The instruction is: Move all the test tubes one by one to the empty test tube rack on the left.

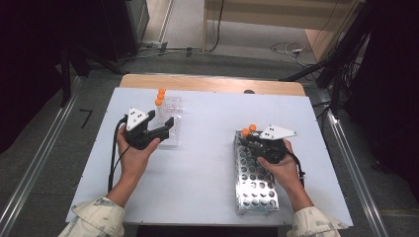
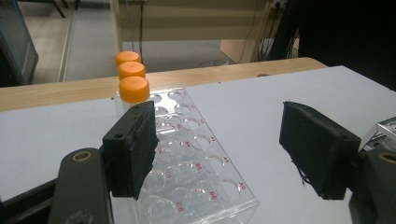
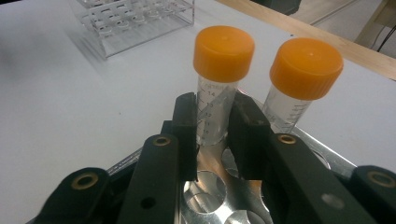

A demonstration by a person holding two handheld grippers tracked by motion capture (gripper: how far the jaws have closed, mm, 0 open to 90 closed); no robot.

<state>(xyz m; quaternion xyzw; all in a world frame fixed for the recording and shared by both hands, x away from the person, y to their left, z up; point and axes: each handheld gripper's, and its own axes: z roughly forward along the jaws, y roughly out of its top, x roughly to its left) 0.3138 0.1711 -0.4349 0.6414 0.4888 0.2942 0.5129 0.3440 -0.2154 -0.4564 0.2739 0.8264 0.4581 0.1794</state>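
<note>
A clear tube with an orange cap point(image 3: 223, 53) stands in the far corner of a metal rack point(image 3: 205, 191), and my right gripper point(image 3: 215, 122) is shut on its body just below the cap. A second capped tube point(image 3: 306, 67) stands beside it in the same rack. From above, both caps point(image 1: 248, 130) show at the far end of the metal rack point(image 1: 254, 182), with my right gripper point(image 1: 247, 140) there. My left gripper point(image 2: 219, 140) is open over the near end of a clear plastic rack point(image 2: 196, 154), with nothing between its pads. Three orange-capped tubes point(image 2: 133, 81) stand at that rack's far end.
The white table top point(image 1: 207, 148) lies between the clear rack point(image 1: 170, 116) on the left and the metal rack on the right. A wooden strip point(image 1: 212, 84) runs along its far edge. Cables and dark equipment lie on the floor beyond.
</note>
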